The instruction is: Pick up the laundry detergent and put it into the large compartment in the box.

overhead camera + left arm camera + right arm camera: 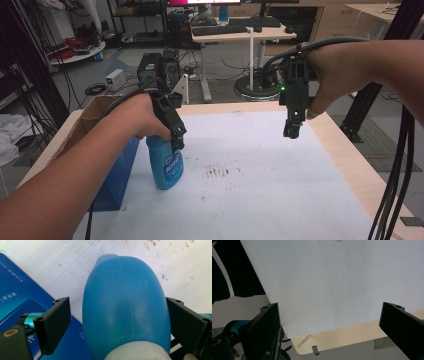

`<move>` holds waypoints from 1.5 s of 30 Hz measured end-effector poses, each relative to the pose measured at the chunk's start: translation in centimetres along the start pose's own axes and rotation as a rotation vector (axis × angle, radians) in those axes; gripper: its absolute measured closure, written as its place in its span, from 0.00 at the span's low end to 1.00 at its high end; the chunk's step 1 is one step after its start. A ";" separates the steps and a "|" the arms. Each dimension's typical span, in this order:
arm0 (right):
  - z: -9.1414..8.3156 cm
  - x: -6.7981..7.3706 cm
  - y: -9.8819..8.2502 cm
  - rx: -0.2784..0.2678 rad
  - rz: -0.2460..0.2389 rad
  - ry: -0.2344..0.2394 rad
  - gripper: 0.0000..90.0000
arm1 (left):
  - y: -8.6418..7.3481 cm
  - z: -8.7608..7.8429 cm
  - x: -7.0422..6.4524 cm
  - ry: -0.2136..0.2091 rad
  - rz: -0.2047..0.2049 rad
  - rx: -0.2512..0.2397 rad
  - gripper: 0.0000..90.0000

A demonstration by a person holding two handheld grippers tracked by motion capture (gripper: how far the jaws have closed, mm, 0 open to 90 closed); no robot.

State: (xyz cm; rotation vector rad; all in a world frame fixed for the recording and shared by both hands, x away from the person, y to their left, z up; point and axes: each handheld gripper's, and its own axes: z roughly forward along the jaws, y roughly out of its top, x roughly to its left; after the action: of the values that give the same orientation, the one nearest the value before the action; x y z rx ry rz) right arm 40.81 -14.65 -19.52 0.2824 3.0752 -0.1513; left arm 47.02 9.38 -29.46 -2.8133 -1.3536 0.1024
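Straddling one blue bottle (pixel 125 307), left gripper (pixel 176 136) has jaws down either side of it: one pad touching, the other with a visible gap, not clamped. Bottle upright on white mat (pixel 260 170), beside one blue box (pixel 117 175). Right gripper (pixel 292 127) released, empty, well apart.

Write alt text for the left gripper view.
A blue bottle with a white neck stands between the left gripper's two black jaws, seen from above. The right jaw lies against the bottle's side; a narrow gap shows at the left jaw. Beneath is a stained white table surface, with a blue box at left.
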 end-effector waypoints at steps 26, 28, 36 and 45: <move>0.1 -0.1 0.2 -0.005 0.006 0.001 0.03 | 0.2 0.1 -0.4 0.010 0.003 0.012 0.26; 0.1 -0.2 0.2 0.002 0.004 0.003 0.03 | 0.2 0.1 -0.4 0.016 0.004 0.016 0.26; 0.2 -0.2 0.3 0.003 0.006 0.003 0.03 | 0.1 0.1 -0.3 0.014 -0.003 0.016 0.31; 0.2 -0.3 0.4 0.001 0.000 0.003 0.03 | 0.2 0.3 -0.3 0.004 -0.002 0.030 0.35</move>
State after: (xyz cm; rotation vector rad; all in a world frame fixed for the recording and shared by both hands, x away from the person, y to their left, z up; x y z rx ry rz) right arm 41.14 -14.36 -19.79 0.2827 3.0785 -0.1530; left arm 46.96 9.01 -29.73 -2.7856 -1.3429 0.1153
